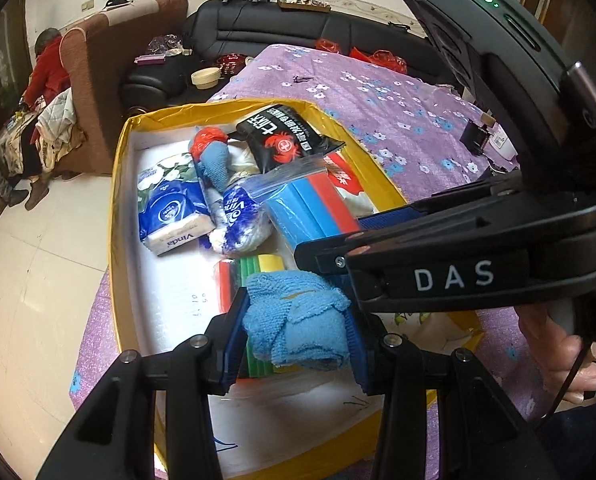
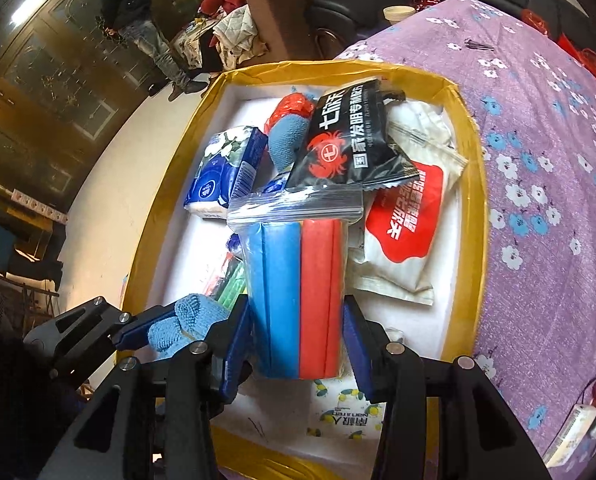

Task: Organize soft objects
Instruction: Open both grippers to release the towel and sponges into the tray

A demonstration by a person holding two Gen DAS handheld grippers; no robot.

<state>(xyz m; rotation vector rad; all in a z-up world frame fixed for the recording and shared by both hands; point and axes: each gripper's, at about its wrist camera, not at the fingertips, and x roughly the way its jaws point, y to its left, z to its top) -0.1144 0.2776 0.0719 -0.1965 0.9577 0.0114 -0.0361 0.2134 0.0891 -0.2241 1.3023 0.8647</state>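
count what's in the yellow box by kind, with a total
tissue packs: 2, a blue one and a crumpled one
zip bags of sponges: 2, blue and red, green and yellow
sachets: 2, black, red and white
cloth: 1
knitted toy: 1
lemon-print pack: 1
total: 9

Both hand-held grippers are angled steeply down. The left hand-held gripper (image 1: 296, 334) has its blue pads (image 1: 234, 340) squeezed in tight on something soft. The right hand-held gripper (image 2: 298, 344) sits just beside it, jaws about halfway apart with a bundle between the pads (image 2: 357, 340). The person's right hand (image 1: 569, 352) wraps its handle.
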